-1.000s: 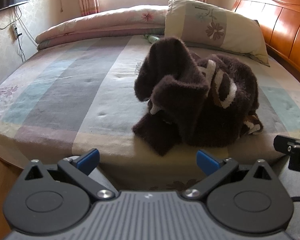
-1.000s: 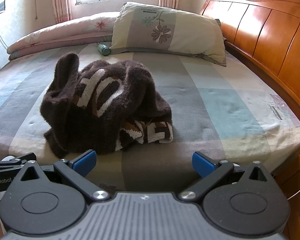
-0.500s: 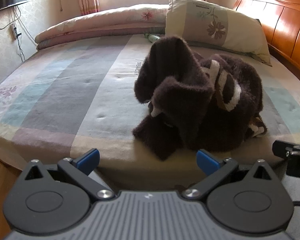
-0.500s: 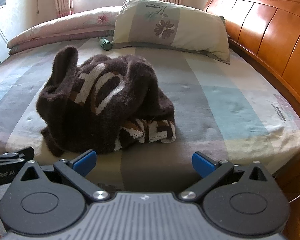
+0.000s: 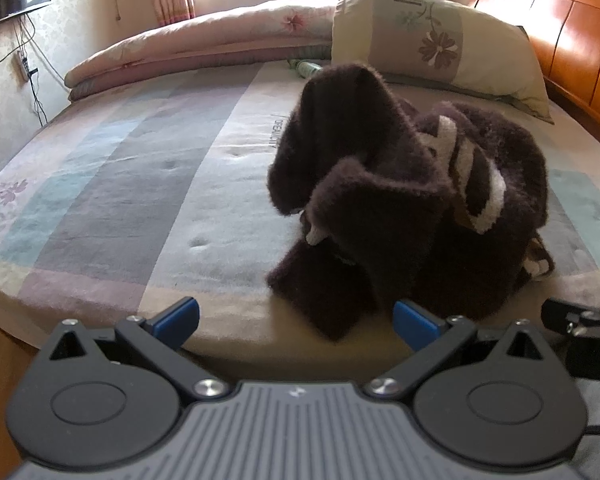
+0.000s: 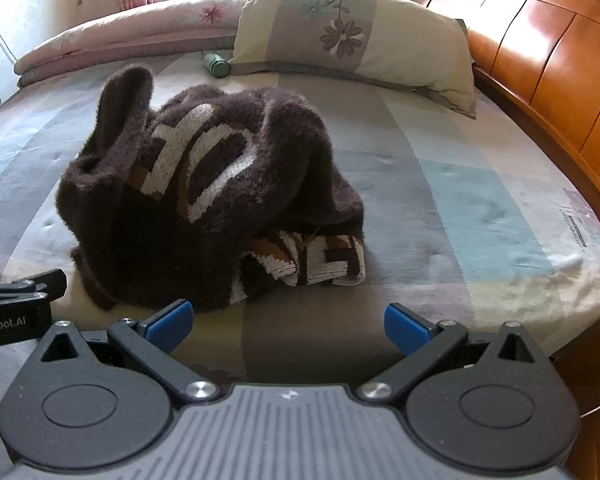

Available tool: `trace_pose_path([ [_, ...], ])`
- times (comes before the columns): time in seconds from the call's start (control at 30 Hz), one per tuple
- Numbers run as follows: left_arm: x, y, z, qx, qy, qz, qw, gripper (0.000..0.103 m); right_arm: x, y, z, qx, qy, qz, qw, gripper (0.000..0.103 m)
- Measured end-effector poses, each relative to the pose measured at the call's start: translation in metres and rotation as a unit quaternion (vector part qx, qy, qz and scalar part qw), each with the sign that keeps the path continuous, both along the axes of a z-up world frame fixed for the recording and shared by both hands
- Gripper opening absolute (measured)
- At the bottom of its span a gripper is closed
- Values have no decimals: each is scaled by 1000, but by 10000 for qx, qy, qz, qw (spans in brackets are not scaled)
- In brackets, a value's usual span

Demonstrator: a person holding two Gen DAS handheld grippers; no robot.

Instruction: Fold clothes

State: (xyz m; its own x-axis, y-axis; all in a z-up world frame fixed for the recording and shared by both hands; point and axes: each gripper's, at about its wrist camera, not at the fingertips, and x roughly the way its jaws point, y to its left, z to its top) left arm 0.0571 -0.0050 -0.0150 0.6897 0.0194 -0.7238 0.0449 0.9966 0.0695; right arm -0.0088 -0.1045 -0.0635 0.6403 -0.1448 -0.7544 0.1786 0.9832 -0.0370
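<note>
Sweater (image 6: 204,200) lies crumpled on the bed (image 6: 440,184); both grippers, left gripper (image 5: 296,322) and right gripper (image 6: 288,322), jaws spread, should probably seize separate edges near its patterned hem and pull it flat.

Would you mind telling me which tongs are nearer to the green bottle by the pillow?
Neither clearly: both are far from it. The left tongs and right tongs hang open at the bed's near edge, before the brown sweater; the green bottle lies beyond it.

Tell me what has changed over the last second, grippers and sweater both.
Both open grippers, left gripper and right gripper, have edged closer to the crumpled brown sweater; neither touches it. The sweater lies in the same heap on the bed; pillow unmoved.
</note>
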Motion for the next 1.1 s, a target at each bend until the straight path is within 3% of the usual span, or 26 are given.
trace_pose_path([
  [0.7,19,3,-2,120,86,6,9999,102,27,-1,-7,77,135,39,9999,103],
  [0.87,28,19,-5,409,57,145,9990,102,29,-5,-10,142,175,-28,9997,103],
  [1.1,55,37,-34,833,417,244,9954,102,35,-12,-17,185,242,-87,9995,103],
])
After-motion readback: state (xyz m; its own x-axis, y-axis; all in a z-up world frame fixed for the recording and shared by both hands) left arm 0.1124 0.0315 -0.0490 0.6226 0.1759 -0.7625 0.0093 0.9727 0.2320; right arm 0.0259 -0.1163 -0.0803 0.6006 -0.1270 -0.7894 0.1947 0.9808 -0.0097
